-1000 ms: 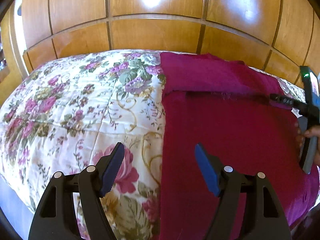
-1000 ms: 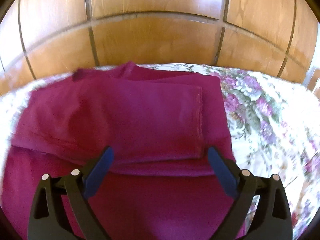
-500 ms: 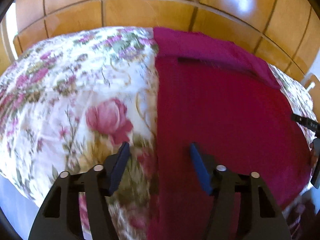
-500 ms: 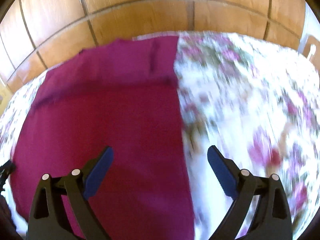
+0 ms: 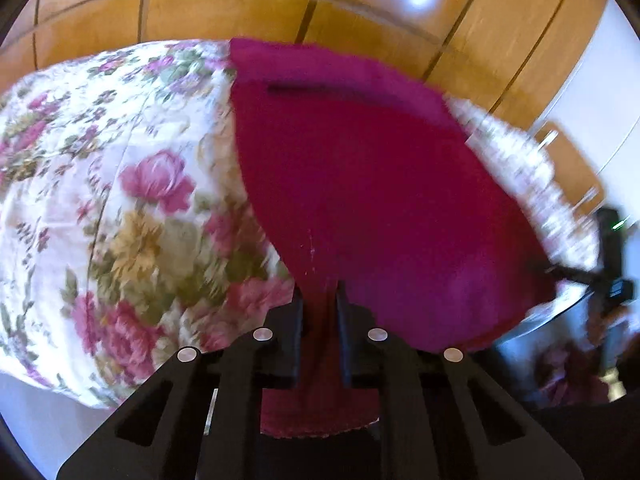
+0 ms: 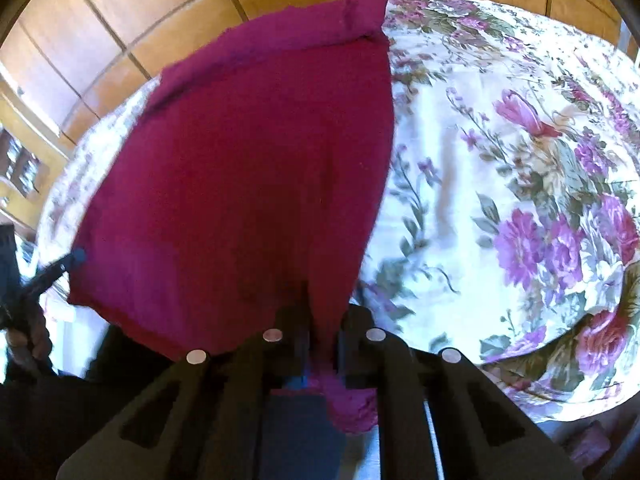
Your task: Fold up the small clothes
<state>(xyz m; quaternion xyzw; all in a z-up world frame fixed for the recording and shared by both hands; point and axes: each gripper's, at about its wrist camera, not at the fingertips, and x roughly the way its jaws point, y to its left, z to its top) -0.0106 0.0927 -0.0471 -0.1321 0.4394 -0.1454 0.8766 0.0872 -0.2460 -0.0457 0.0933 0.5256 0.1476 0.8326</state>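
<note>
Now both tongs have just clamped the magenta garment's near corners, left tongs, right tongs; it stretches lengthwise away across the floral bed.

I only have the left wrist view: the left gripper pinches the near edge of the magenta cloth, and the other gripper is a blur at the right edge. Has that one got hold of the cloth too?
Observer: Yes. In the right wrist view the right gripper has just been closing its jaws and is shut on the magenta cloth.
Operator: Which part of it?
Observer: The near right corner. The cloth's right edge runs from the pads up across the floral bedspread.
Operator: How much fabric did it take?
Observer: Only a little. A small crumpled bunch pokes out behind the pads.
</note>
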